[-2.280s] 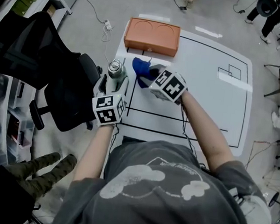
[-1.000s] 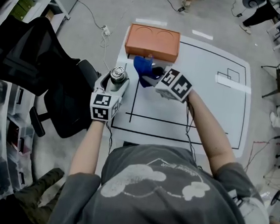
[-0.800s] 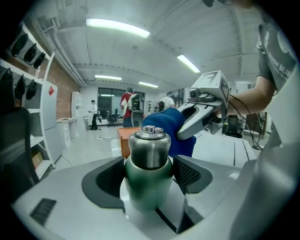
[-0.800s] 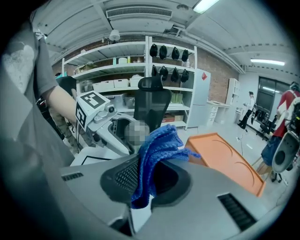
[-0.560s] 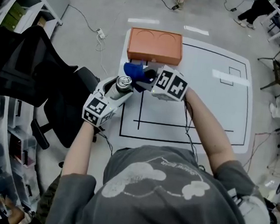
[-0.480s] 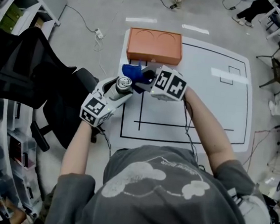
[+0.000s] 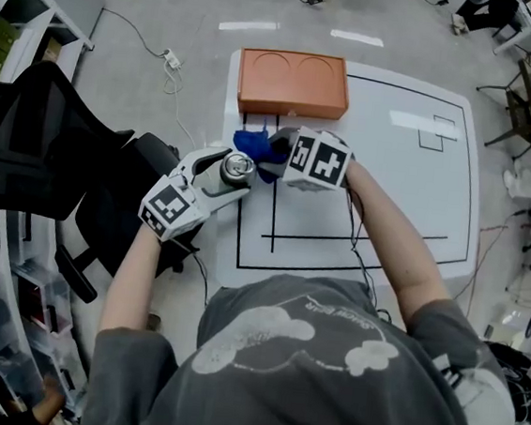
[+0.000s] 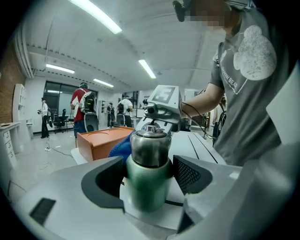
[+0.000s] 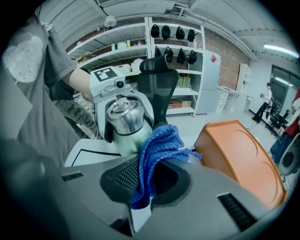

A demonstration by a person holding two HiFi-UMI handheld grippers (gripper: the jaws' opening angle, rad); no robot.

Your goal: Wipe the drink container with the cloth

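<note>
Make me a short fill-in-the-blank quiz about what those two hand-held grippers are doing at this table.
1. The left hand-held gripper is shut on the drink container, which has a steel top and a ____ body.
2. The right hand-held gripper pinches a ____ cloth.
3. Beyond both, at the far edge of the white table, stands an ____ box.

Missing words: green; blue; orange.

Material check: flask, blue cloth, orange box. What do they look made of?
The flask: metal, likely stainless steel. The bare top gives soft reflections, and the body carries a matte-looking green coat.
The cloth: soft looped knit, probably microfibre. It folds limply.
The orange box: smooth matte surface with moulded circles in the top. Probably plastic, not certain.
</note>
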